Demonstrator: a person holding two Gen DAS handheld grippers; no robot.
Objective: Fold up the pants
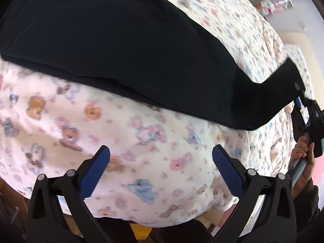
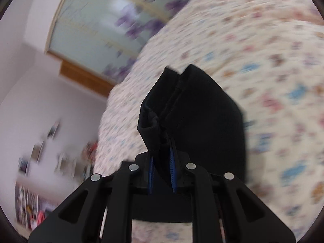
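Black pants (image 1: 125, 46) lie stretched across a bed with a bear-print cover (image 1: 141, 145). My left gripper (image 1: 161, 154) is open and empty, hovering over the cover just below the pants' near edge. My right gripper (image 2: 162, 141) is shut on a bunched end of the pants (image 2: 194, 109) and lifts it off the bed. In the left wrist view the right gripper (image 1: 299, 99) shows at the far right, pinching the raised end of the pants.
The person's hand (image 1: 301, 151) holds the right gripper at the bed's right side. A wardrobe with a glass door (image 2: 101, 30) and a cluttered shelf (image 2: 40, 158) stand beyond the bed. A wooden bed frame (image 1: 12, 200) shows at lower left.
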